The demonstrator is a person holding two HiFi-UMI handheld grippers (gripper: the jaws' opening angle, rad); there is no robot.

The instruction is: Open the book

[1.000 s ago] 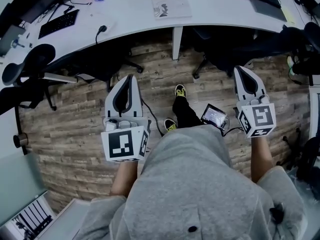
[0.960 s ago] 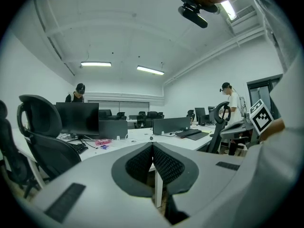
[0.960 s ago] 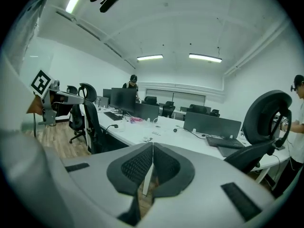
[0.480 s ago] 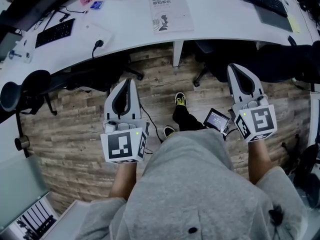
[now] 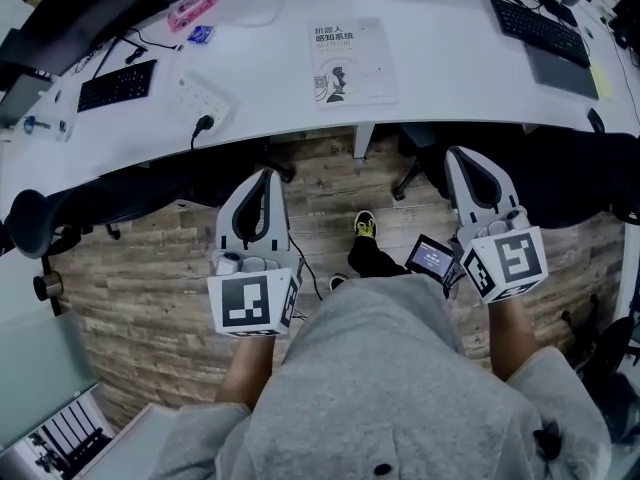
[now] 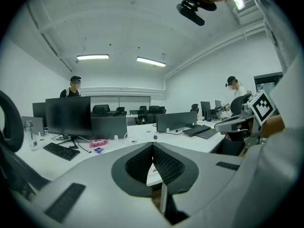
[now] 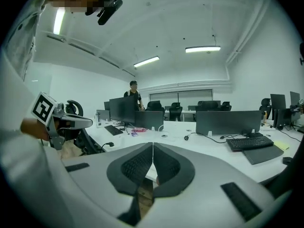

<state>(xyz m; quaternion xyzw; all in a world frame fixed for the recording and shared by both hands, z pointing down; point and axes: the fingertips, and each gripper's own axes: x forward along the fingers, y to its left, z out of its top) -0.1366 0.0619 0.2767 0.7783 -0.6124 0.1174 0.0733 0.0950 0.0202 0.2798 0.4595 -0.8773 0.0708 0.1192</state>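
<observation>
White book (image 5: 352, 62) beyond left gripper (image 5: 264, 176), right gripper (image 5: 463, 157)

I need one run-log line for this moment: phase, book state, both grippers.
phase: before contact | book: closed, flat on desk | left gripper: shut, empty | right gripper: shut, empty

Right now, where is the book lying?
In the head view the closed book lies top centre on the white desk, near its front edge, with a power strip to its left and a black keyboard farther right.
</observation>
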